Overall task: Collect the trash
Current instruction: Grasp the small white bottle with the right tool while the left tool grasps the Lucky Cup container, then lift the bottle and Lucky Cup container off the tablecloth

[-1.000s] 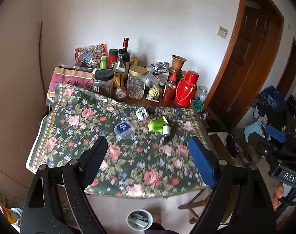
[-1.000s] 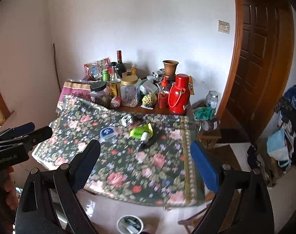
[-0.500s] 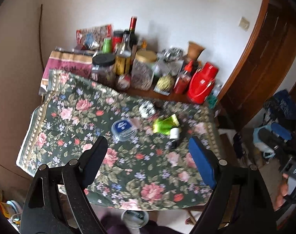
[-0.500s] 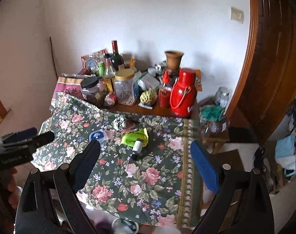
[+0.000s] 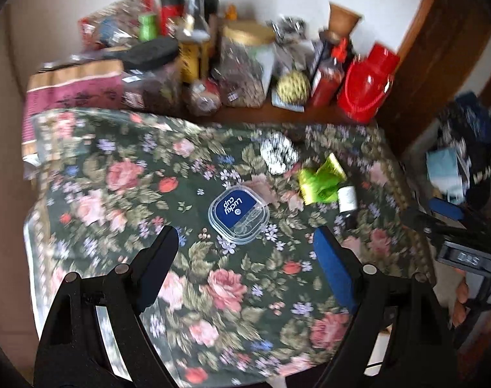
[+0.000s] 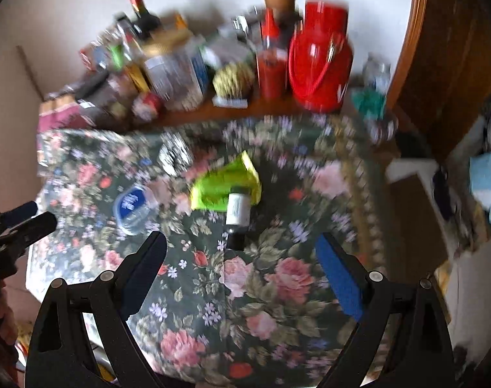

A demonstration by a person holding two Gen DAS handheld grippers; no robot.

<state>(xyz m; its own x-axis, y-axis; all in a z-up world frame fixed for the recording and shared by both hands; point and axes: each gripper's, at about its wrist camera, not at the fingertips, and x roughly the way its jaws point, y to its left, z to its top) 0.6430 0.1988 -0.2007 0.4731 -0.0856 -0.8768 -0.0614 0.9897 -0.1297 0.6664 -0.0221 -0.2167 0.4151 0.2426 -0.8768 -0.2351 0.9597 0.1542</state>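
On the floral tablecloth (image 5: 116, 194) lie a clear plastic lid with a blue "Lucky cup" label (image 5: 238, 214), a crumpled black-and-white wad (image 5: 278, 154), a green wrapper (image 5: 321, 182) and a small dark bottle with a white label (image 5: 347, 202). My left gripper (image 5: 243, 252) hangs open just in front of the lid, nothing between its fingers. In the right wrist view the green wrapper (image 6: 226, 183) and the bottle (image 6: 237, 218) lie just ahead of my open, empty right gripper (image 6: 242, 258). The lid (image 6: 132, 207) is to the left there.
Jars, bottles, a red thermos (image 5: 366, 87) and a red sauce bottle (image 5: 327, 79) crowd the table's back edge by the wall. A wooden door (image 6: 455, 48) stands at the right. The other gripper (image 6: 16, 229) shows at the left edge of the right wrist view.
Both grippers have dropped and closed in on the table while tilting downward, so the trash items look much larger and nearer. Both stay open and empty.
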